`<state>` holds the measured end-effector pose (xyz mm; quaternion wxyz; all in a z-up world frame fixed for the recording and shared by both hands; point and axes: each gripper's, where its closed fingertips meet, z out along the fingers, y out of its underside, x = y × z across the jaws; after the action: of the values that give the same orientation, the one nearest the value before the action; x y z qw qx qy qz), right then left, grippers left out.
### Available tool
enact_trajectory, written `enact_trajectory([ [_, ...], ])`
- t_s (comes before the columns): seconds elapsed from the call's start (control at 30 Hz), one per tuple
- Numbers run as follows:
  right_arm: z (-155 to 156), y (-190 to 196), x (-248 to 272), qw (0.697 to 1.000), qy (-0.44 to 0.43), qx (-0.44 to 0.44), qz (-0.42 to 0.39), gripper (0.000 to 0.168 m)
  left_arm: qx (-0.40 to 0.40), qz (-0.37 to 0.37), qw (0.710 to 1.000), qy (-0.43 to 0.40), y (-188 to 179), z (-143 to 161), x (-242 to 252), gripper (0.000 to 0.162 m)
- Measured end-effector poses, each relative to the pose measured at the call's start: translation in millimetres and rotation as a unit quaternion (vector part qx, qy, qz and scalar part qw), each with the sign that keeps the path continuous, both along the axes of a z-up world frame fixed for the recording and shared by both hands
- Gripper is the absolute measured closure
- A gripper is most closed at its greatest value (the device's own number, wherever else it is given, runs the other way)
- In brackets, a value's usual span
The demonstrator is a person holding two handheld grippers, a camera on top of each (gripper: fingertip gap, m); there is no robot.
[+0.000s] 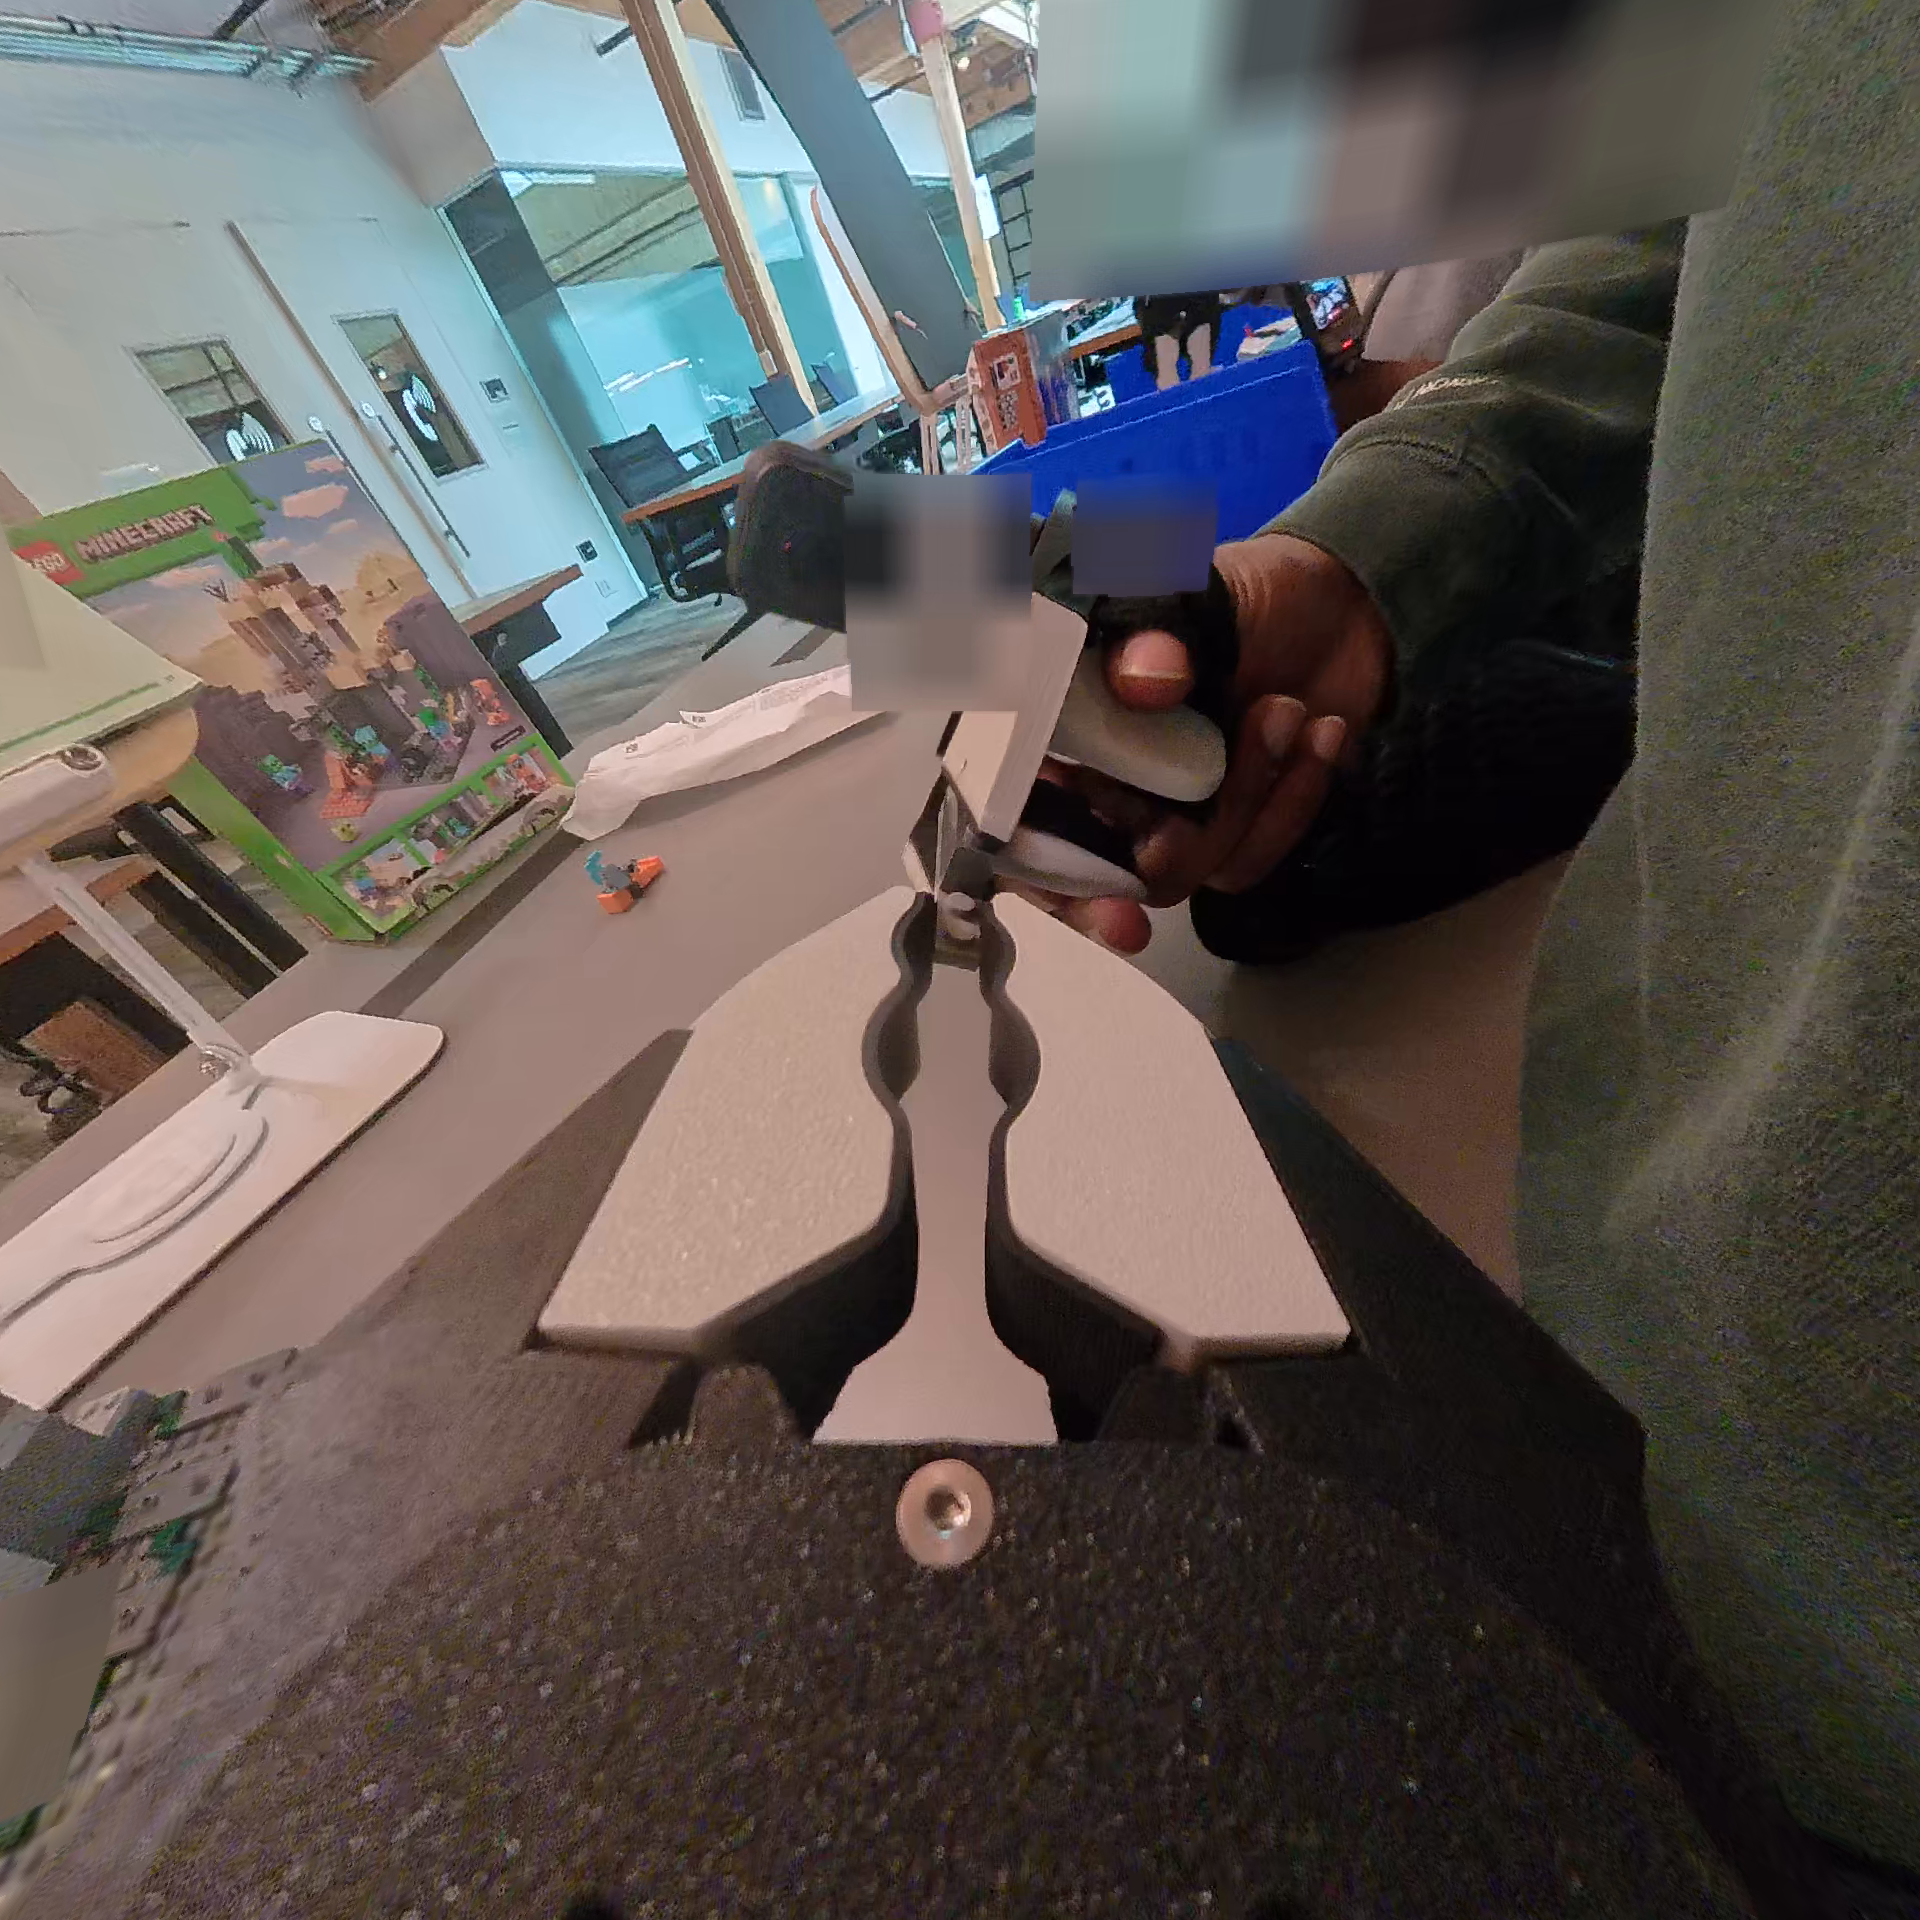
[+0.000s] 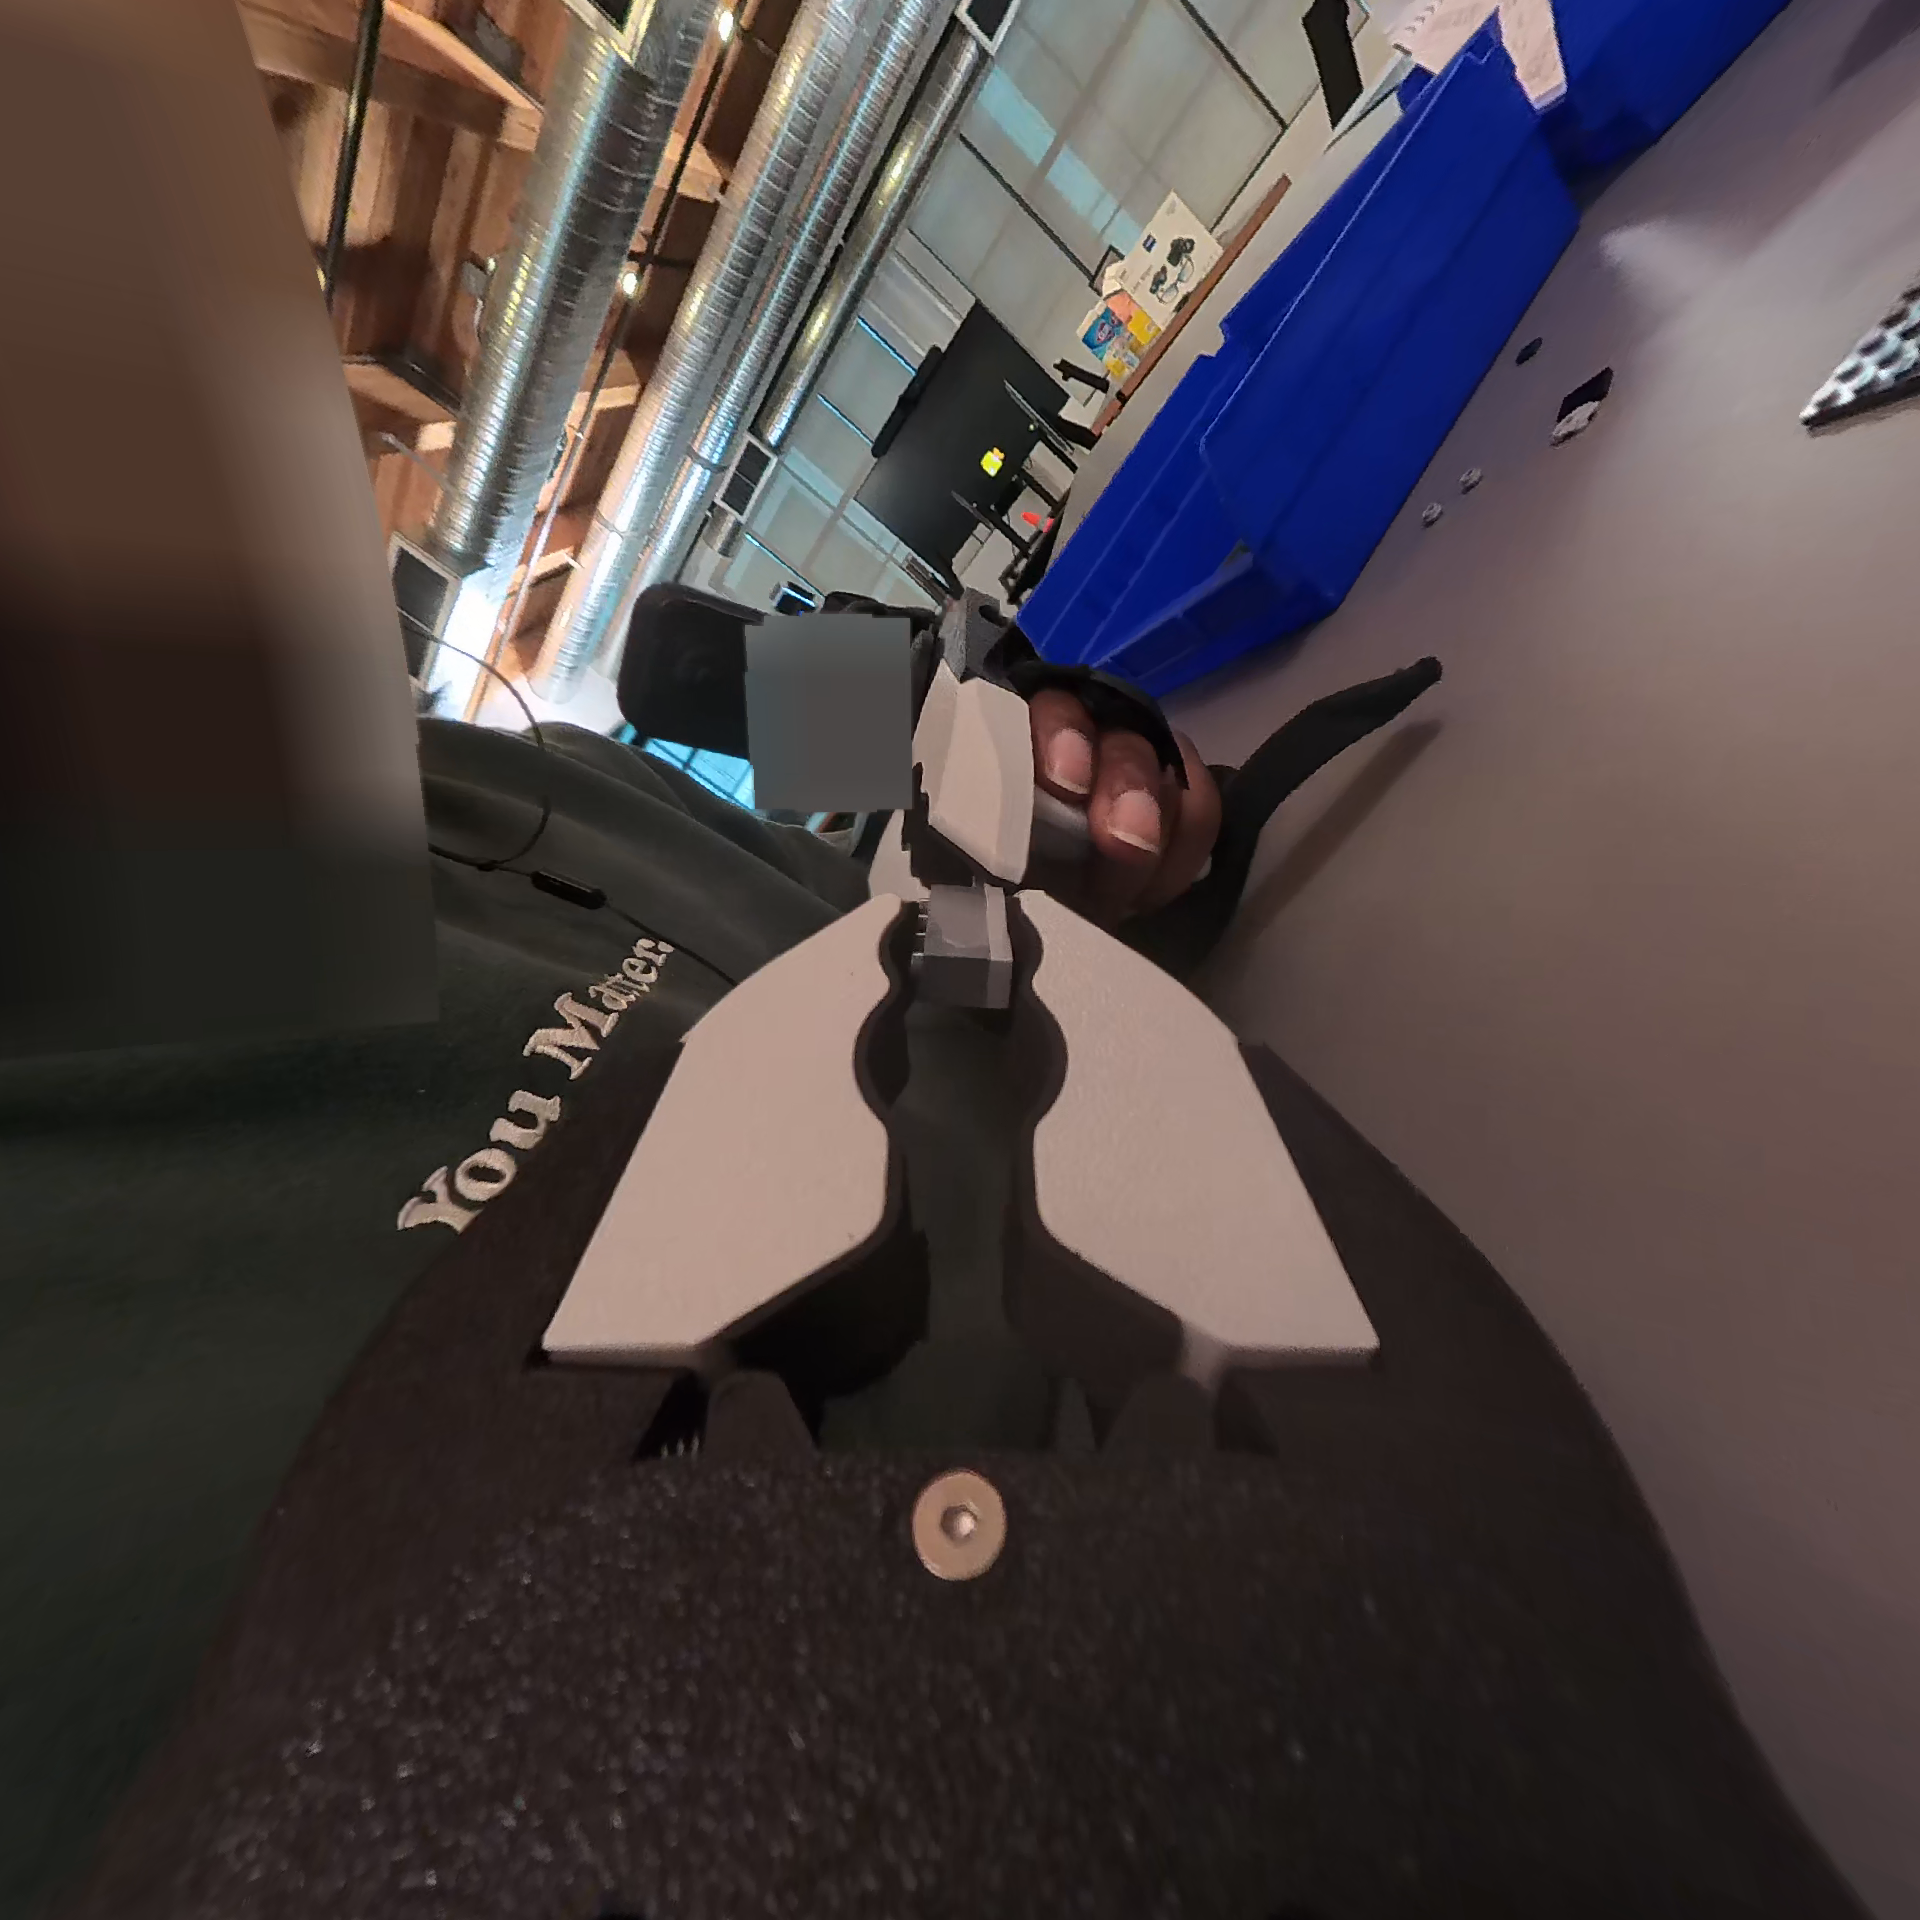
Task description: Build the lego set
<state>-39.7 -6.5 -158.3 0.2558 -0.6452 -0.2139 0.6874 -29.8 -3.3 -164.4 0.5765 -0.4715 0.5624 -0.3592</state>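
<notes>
My two grippers meet tip to tip above the grey table. In the right wrist view my right gripper (image 2: 961, 940) is shut on a grey lego piece (image 2: 971, 971) with studs on its left side. My left gripper (image 2: 951, 883), held by a hand, touches the far end of that piece. In the left wrist view my left gripper (image 1: 951, 930) has its jaws nearly closed on a small pale lego piece (image 1: 961, 920). The right gripper (image 1: 971, 873) comes in from above right, its tips right at that piece. How the pieces join is hidden.
A small orange and teal lego figure (image 1: 623, 883) lies on the table. Behind it are the lego set box (image 1: 312, 707) and a white paper bag (image 1: 727, 738). A white lamp base (image 1: 208, 1164) stands left. Blue bins (image 2: 1299, 416) and loose small parts (image 2: 1579, 405) lie right. My two grippers' fingertips are within a few centimetres of each other.
</notes>
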Motion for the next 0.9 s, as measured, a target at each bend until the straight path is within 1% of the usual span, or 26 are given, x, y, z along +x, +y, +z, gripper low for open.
enact_trajectory([
  [0.2,2.1,-6.9,1.9,1.0,-0.004,-0.016,0.017,0.152,0.023,-0.01,1.0,0.001,-6.5,0.8,1.8,0.154],
  [0.3,2.4,-5.7,7.2,0.999,0.008,-0.038,0.013,0.151,0.018,-0.009,1.0,0.003,-5.4,0.0,1.4,0.154],
  [0.4,-1.4,-3.1,9.0,0.999,0.0,-0.041,-0.001,0.153,0.008,-0.006,1.0,0.008,-3.2,-2.7,2.1,0.154],
  [0.5,-5.2,0.4,9.9,0.996,0.018,-0.085,-0.002,0.153,-0.026,-0.008,1.0,0.014,-0.6,-6.6,2.8,0.154],
  [0.57,-9.2,2.9,9.0,0.996,0.012,-0.091,-0.008,0.153,-0.05,-0.008,0.999,0.017,2.0,-10.3,1.9,0.154],
  [0.67,-9.9,7.4,9.1,0.996,-0.006,-0.09,-0.005,0.152,-0.111,-0.012,0.994,0.014,7.1,-11.5,2.3,0.154],
  [0.73,-11.0,9.9,12.7,0.998,-0.045,-0.044,-0.002,0.151,-0.148,-0.019,0.989,0.012,8.4,-10.5,4.0,0.154],
  [0.8,-16.4,15.2,21.5,0.992,-0.12,0.046,-0.007,0.149,-0.184,-0.018,0.983,0.009,13.7,-9.7,3.3,0.154],
  [0.9,-16.7,20.3,32.6,0.96,-0.211,0.184,0.003,0.148,-0.215,-0.016,0.976,0.009,18.3,-11.0,2.1,0.154],
])
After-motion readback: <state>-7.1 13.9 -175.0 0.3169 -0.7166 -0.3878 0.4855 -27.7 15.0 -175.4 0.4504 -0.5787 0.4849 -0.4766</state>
